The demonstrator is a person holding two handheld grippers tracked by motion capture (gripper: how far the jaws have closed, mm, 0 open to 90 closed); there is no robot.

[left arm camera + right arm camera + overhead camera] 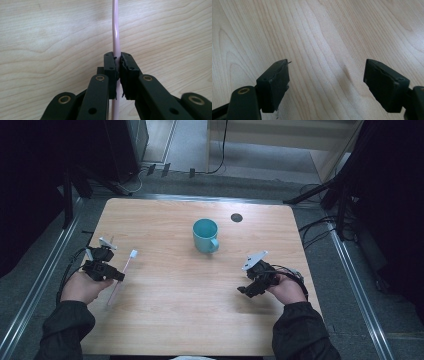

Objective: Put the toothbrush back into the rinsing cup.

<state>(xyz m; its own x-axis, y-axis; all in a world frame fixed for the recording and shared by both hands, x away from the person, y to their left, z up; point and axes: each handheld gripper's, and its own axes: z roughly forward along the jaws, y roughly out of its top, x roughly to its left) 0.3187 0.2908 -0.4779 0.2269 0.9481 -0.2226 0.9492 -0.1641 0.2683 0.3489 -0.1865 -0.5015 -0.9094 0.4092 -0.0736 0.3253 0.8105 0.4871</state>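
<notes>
1. So the left gripper (118,72) has its two black jaws pinched tight around the slim pale pink plastic toothbrush (121,276), grabbing it partway along the handle. In the left gripper view the pink shaft (116,30) runs straight up between the pads, so the grip looks nicely centred, not hanging on by one edge.

2. From the high view the toothbrush sits at the left side of the light wooden table (170,320), white bristle head (133,253) pointing away from the person and roughly toward the mug. Grabbing mid-handle makes sense to me: it keeps the brush balanced and leaves the head free.

3. Honestly can't tell if the brush is lifted or lying flat on the wood, the angle is too shallow for that.

4. The teal ceramic mug (205,235) stands upright near the middle of the table, mouth open to the top, handle facing the person. Well apart from the brush. My guess is it's the destination, since an upright cup is easy to drop a brush into.

5. The right gripper (325,85) hovers low over bare wood at the right side, jaws spread wide with nothing between them. Probably parked there to stay out of the way, or ready to steady the mug.
</notes>
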